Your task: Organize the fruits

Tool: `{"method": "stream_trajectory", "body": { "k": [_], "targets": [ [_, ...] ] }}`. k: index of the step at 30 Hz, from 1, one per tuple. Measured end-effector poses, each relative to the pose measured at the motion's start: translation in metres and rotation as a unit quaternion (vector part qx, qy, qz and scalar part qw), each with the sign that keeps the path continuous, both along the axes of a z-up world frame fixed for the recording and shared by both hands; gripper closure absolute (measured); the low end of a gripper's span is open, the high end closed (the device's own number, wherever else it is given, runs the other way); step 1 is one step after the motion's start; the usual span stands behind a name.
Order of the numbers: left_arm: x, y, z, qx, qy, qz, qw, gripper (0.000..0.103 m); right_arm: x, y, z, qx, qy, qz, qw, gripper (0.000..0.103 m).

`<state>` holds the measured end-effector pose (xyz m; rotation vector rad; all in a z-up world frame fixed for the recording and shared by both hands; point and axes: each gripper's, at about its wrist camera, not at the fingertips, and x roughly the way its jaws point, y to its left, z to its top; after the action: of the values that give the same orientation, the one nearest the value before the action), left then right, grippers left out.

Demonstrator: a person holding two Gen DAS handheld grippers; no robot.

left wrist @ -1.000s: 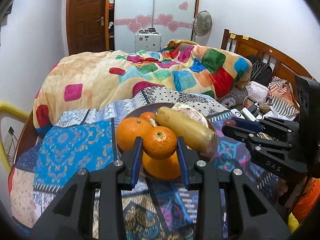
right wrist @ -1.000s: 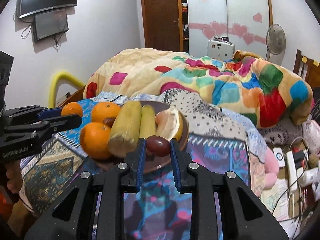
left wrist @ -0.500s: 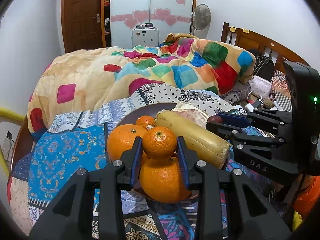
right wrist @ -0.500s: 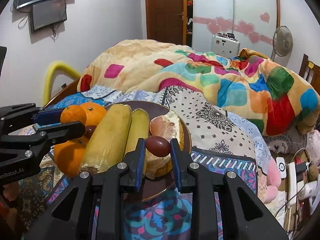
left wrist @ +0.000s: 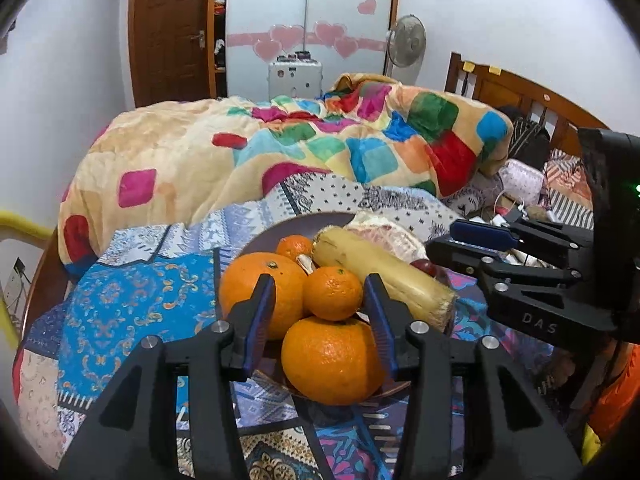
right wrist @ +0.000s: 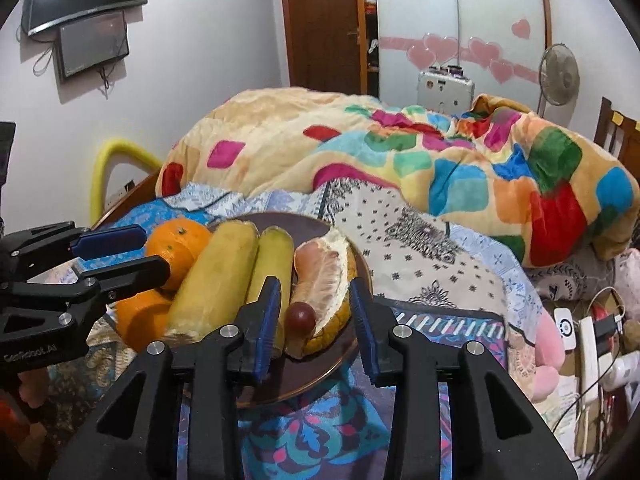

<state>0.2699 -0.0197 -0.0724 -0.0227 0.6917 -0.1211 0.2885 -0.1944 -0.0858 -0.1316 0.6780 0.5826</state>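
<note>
Brown plate point(right wrist: 362, 264): sits on a patterned bedspread point(left wrist: 132, 304), heaped with fruit.

Left gripper point(left wrist: 320, 300): jaws opening, spread to either side of a small orange point(left wrist: 333, 293) with gaps at both pads. The small orange rests on a big orange point(left wrist: 332, 360) at the plate's near edge, touching another big orange point(left wrist: 260, 292) beside it.

Right gripper point(right wrist: 314, 312): jaws opening, clear of a dark red grape point(right wrist: 301, 317), which lies on the plate against a peeled citrus half point(right wrist: 326, 276).

Two yellow bananas point(right wrist: 220, 276) lie side by side between the oranges and the citrus half, separating the two grippers' working spots.

Surroundings: a multicoloured blanket point(left wrist: 320, 148) bunched behind the plate; a wooden headboard point(left wrist: 520, 92); a standing fan point(left wrist: 406, 40); cables and chargers point(right wrist: 596, 332) on the right of the bed.
</note>
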Motion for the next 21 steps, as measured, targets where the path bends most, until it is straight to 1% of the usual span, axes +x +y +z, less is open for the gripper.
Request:
{"method": "stream_trajectory", "body": {
  "k": [5, 8, 12, 14, 15, 16, 18, 21],
  "targets": [
    [-0.032, 0.002, 0.03, -0.007, -0.035, 0.01, 0.9993, 0.057, -0.026, -0.009, 0.028, 0.02, -0.019, -0.001, 1.0, 0.071],
    [-0.059, 0.001, 0.052, -0.009, -0.058, 0.013, 0.9982, 0.057, -0.052, -0.017, 0.052, 0.039, -0.04, 0.0, 0.998, 0.071],
    [-0.104, -0.004, 0.082, -0.004, -0.099, 0.016, 0.995, 0.057, -0.097, -0.026, 0.086, 0.06, -0.085, -0.002, 0.995, 0.07],
    [-0.128, -0.004, 0.096, -0.01, -0.121, 0.018, 0.9925, 0.051, -0.119, -0.03, 0.099, 0.072, -0.104, -0.003, 0.992, 0.068],
    [-0.143, -0.004, 0.104, -0.014, -0.136, 0.021, 0.9904, 0.045, -0.13, -0.032, 0.105, 0.079, -0.112, -0.004, 0.991, 0.067],
    [-0.155, -0.004, 0.109, -0.016, -0.149, 0.024, 0.9884, 0.043, -0.138, -0.034, 0.109, 0.085, -0.118, -0.004, 0.989, 0.066],
    [-0.177, -0.006, 0.118, -0.017, -0.167, 0.024, 0.9855, 0.043, -0.158, -0.037, 0.118, 0.097, -0.134, -0.006, 0.986, 0.065],
    [-0.21, -0.008, 0.13, -0.019, -0.189, 0.023, 0.9815, 0.039, -0.188, -0.041, 0.128, 0.104, -0.163, -0.018, 0.981, 0.056]
  ]
}}
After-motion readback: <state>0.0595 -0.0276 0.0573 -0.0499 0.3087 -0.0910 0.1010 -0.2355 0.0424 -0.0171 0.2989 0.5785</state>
